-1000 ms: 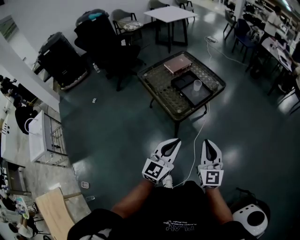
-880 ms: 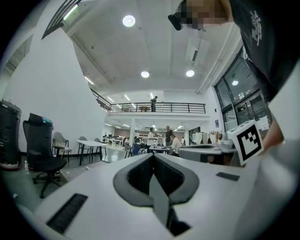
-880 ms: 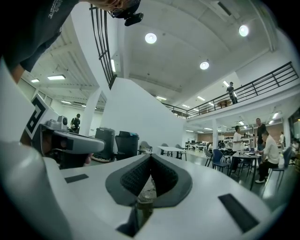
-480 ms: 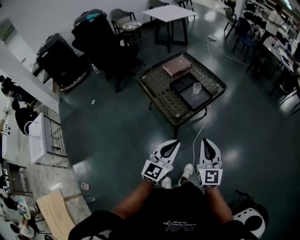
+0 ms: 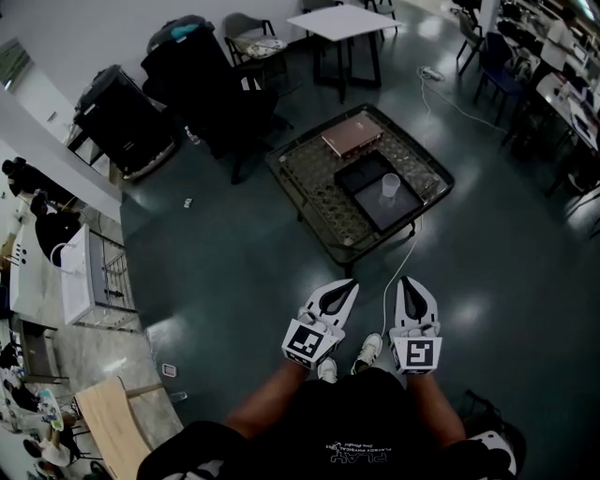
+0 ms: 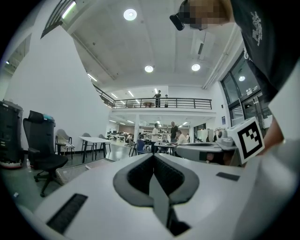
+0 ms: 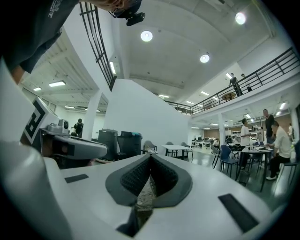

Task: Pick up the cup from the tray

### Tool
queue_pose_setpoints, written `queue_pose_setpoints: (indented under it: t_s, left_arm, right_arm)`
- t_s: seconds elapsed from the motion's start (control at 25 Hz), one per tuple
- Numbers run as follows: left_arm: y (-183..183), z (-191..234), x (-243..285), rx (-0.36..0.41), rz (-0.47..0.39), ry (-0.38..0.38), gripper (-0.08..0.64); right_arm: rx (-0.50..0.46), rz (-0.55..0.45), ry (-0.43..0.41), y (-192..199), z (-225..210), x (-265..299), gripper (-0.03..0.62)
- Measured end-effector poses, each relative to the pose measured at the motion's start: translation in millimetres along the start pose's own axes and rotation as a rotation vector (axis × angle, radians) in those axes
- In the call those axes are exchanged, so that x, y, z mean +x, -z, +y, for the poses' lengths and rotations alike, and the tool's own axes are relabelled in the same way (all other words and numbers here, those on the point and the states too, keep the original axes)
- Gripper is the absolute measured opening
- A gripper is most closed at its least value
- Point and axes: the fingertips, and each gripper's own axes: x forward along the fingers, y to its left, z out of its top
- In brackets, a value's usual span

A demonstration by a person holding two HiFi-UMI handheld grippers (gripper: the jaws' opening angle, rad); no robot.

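A small translucent cup (image 5: 390, 185) stands upright in a black tray (image 5: 369, 172) on a low glass-topped table (image 5: 314, 184). Both grippers hang close to the person's body, well short of the table. My left gripper (image 5: 347, 284) is shut with nothing in it, its jaws meeting at the tip (image 6: 153, 155). My right gripper (image 5: 410, 281) is shut too and holds nothing (image 7: 150, 154). Both gripper views look level across the hall; neither shows the cup.
A pink book (image 5: 352, 135) lies on the table behind the tray. A white cable (image 5: 398, 272) runs across the dark floor from the table. Black office chairs (image 5: 202, 80), a white table (image 5: 342, 23) and a wire shelf (image 5: 89, 277) stand around.
The table, with its tray and cup, has drifted slightly left and down in the head view as the person steps forward; a second shoe shows. Both grippers stay shut and level.
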Motion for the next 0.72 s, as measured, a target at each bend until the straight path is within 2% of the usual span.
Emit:
queue_pose_setpoints:
  t_s: [0.36,0.72]
  left_arm:
    - [0,7,55,0.014,0.018,-0.044,0.009]
    - [-4,9,80,-0.005,0.025,-0.111,0.009]
  right_arm:
    - [0.017,0.005,-0.052,12,-44,30,0.008]
    - [0.046,-0.005,-0.102,13,-71,52,0.008]
